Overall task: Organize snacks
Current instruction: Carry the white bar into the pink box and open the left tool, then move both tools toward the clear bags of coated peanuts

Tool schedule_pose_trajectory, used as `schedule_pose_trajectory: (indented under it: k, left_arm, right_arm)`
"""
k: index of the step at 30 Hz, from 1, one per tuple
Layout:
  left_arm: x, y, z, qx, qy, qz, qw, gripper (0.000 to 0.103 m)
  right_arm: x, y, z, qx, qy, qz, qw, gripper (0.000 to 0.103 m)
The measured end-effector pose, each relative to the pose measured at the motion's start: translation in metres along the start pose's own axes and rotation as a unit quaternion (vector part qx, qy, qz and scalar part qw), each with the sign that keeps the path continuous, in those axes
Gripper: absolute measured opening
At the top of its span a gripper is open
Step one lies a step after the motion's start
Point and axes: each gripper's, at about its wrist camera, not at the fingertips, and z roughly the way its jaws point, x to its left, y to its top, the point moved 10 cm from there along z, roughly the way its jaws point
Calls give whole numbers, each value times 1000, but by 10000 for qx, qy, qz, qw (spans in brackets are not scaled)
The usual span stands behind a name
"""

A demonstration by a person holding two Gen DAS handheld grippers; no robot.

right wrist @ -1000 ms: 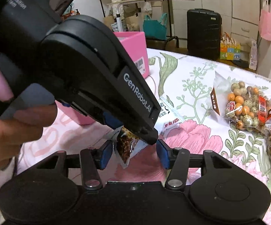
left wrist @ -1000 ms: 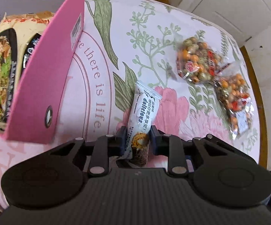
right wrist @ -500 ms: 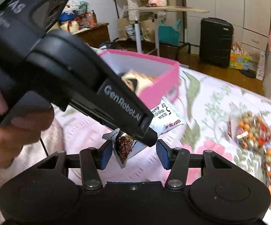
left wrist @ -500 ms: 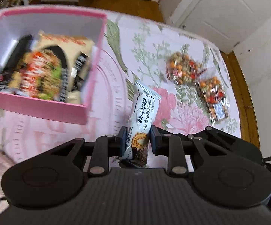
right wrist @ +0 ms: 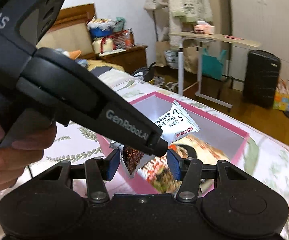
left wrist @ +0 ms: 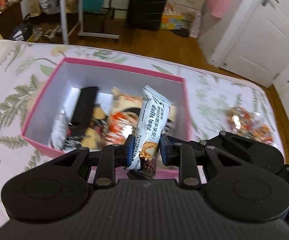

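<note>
1. Left gripper (left wrist: 145, 153): I have its jaws pinching the lower end of the white snack bar (left wrist: 153, 124). The wrapper's long axis runs toward 12 o'clock from the pads, leaning slightly to 1 o'clock, with its free end hanging over the open pink box (left wrist: 44, 104).

2. Pink box, left wrist view: it lies at 12 o'clock from the jaws on the flowered tablecloth (left wrist: 8, 92), its near wall just under the fingertips. Other packets already lie inside, blurred. The bar is held above the box's right half, not yet resting in it.

3. Loose nut packets (left wrist: 244, 124): these sit on the cloth at 2 o'clock, well apart from the box.

4. Right gripper (right wrist: 142, 167): its jaws stand spread and press on nothing. The left tool crosses in from 10 o'clock, and the bar's lower tip hangs in the gap without touching either pad, as far as I can tell.

5. Judgement: the left hand is the nearer one; the release depends on the bar's whole length clearing the near wall.

6. Change from one second ago: the box then lay at 10 o'clock, seen side-on, with the bar over bare cloth; now I look down into it. The grip is unchanged.
</note>
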Motion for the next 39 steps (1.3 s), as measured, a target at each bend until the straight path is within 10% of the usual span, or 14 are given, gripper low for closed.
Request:
schedule_pose_trajectory:
  k: [7,10,15,39]
  left_arm:
    - [44,13,50,205,229,-398,9987,26]
    - [40,15,55,-10,518,-119,9986,49]
    - [24,9,50,-70,501,190,9985,51]
    - [-131,-39,-40,80,-783,1111,9907,53]
  right_arm:
    - [-3,0,55,201,514,-24,9985,58]
    - [-10,2,59,150,511,54,9986,62]
    - [-14,-10,46,360,483,222,9979,66]
    - [-71,-64,-193,172,-1131,940,9890,73]
